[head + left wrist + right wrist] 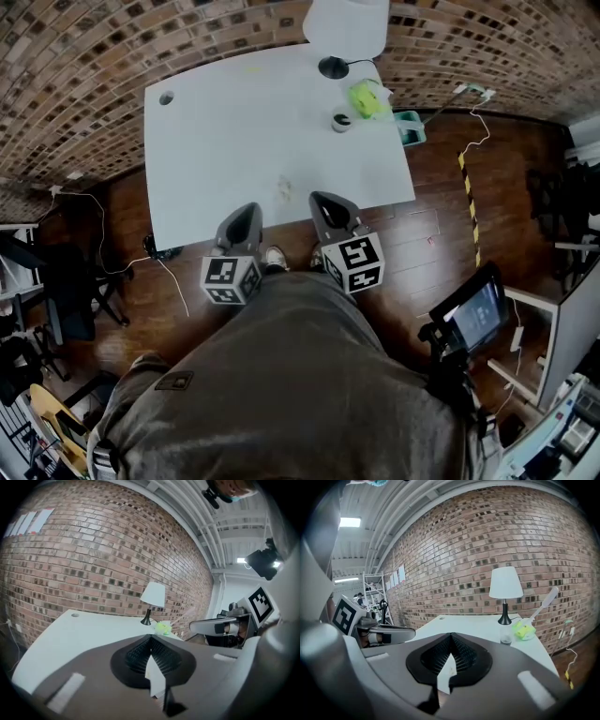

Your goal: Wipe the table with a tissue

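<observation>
The white table (244,141) has a faint smudge (284,187) near its front edge. A yellow-green pack that looks like tissues (368,98) (162,628) (524,630) lies at the far right corner, well away from both grippers. My left gripper (246,225) (151,639) hovers at the table's near edge, shut with nothing between its jaws. Beside it, my right gripper (330,214) (451,637) is also shut and empty. Both point over the table toward the brick wall.
A white lamp (345,28) (505,583) and a small jar (341,122) (505,634) stand by the pack. A teal bin (410,127) hangs off the table's right edge. A cable hole (166,97) sits far left. A screen on a stand (473,314) is on the floor at right.
</observation>
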`<act>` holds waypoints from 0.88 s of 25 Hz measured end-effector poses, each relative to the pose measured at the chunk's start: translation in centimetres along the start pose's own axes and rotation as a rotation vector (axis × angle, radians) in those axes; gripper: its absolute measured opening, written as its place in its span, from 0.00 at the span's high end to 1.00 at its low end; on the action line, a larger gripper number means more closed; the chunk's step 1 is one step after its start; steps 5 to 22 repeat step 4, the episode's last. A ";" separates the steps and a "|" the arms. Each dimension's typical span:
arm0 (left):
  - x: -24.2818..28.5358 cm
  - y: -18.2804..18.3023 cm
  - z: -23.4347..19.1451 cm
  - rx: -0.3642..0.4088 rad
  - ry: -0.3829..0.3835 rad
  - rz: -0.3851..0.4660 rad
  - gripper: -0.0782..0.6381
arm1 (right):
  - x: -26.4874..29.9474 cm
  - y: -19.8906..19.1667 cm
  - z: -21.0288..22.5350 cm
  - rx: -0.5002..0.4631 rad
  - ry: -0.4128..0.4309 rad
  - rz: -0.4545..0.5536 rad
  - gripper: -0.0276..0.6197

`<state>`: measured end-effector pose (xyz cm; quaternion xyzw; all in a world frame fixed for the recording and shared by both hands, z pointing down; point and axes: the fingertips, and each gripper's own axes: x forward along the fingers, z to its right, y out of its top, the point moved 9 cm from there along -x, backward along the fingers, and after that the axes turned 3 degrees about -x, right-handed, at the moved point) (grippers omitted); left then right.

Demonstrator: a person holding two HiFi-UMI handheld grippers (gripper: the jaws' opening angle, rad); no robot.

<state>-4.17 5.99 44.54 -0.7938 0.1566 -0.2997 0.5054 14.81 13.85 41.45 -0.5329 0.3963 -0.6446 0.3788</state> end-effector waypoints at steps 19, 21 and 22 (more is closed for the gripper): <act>-0.2 0.3 -0.3 -0.003 -0.007 0.001 0.89 | 0.2 0.4 -0.4 0.002 -0.010 0.012 0.94; -0.2 0.3 -0.3 -0.003 -0.007 0.001 0.89 | 0.2 0.4 -0.4 0.002 -0.010 0.012 0.94; -0.2 0.3 -0.3 -0.003 -0.007 0.001 0.89 | 0.2 0.4 -0.4 0.002 -0.010 0.012 0.94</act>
